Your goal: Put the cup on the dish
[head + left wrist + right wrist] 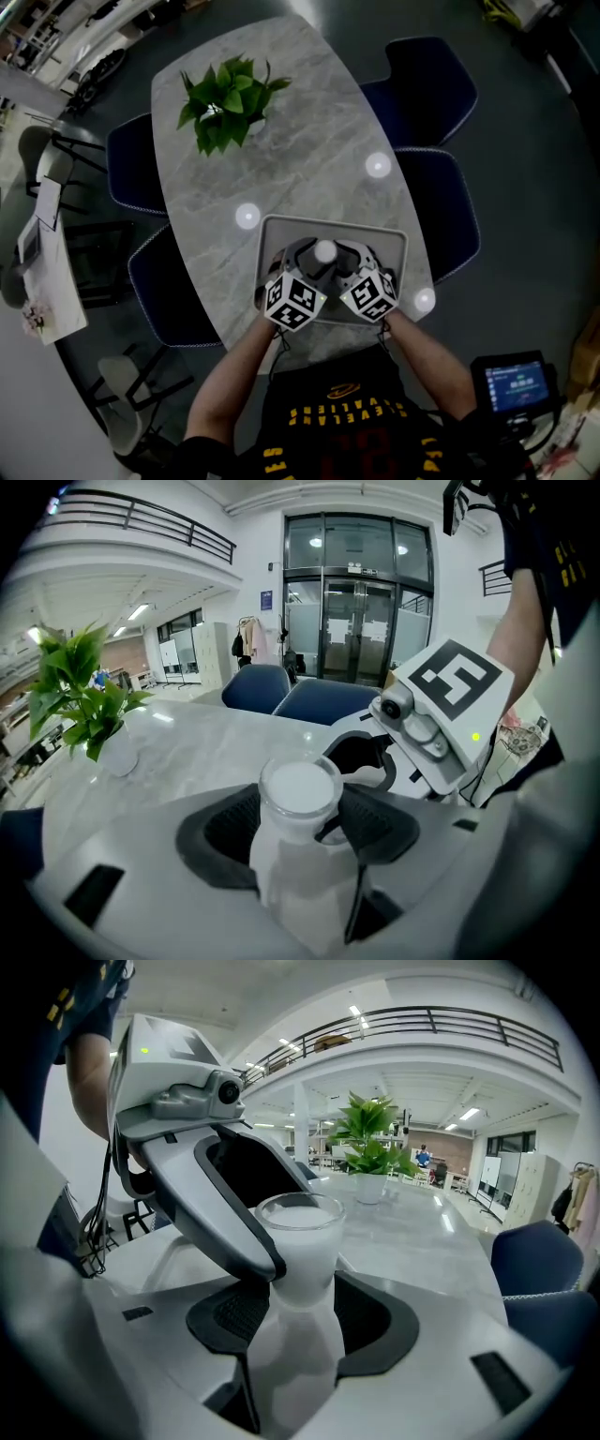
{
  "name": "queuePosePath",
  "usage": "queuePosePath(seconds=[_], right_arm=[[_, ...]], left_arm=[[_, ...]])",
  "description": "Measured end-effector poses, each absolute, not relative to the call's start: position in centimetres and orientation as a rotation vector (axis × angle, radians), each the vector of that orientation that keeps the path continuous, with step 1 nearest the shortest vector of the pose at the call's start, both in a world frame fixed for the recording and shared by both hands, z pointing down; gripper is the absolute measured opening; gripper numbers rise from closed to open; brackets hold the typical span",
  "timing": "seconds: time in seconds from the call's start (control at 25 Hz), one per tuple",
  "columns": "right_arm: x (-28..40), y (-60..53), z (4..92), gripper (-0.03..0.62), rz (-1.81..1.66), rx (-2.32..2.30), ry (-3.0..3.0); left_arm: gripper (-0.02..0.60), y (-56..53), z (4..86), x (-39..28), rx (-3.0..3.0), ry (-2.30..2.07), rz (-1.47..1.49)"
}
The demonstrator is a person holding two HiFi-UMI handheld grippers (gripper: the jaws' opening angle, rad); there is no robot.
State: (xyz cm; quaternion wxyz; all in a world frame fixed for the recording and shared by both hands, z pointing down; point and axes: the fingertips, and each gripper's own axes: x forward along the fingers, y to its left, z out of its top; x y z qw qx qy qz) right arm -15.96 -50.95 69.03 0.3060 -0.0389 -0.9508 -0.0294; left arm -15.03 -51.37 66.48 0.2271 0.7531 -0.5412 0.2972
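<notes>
A white frosted cup (324, 251) with a narrow waist stands upright over the grey square dish (273, 231) at the table's near edge. Whether its base touches the dish is hidden. My left gripper (306, 269) comes at it from the near left and my right gripper (346, 268) from the near right. In the left gripper view the cup (300, 803) sits between the black pads of the left gripper (298, 832), shut on it. The right gripper view shows the cup (300, 1241) held in the same way by the right gripper (300, 1321), with the left gripper's finger (234, 1213) against the cup's side.
A potted green plant (228, 103) stands at the far end of the marble table (309, 122). Blue chairs (427, 89) line both long sides. A small screen (514, 382) sits at the lower right, beside the person's arm.
</notes>
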Motion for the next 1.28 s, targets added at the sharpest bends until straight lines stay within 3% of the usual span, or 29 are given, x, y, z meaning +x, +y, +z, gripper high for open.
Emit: queuePosePath(seconds=[1.28], right_arm=[[-15.8, -52.1, 73.1, 0.224, -0.021, -0.12, -2.429]], left_arm=[[0.261, -51.8, 70.6, -16.5, 1.948, -1.525, 0.712]])
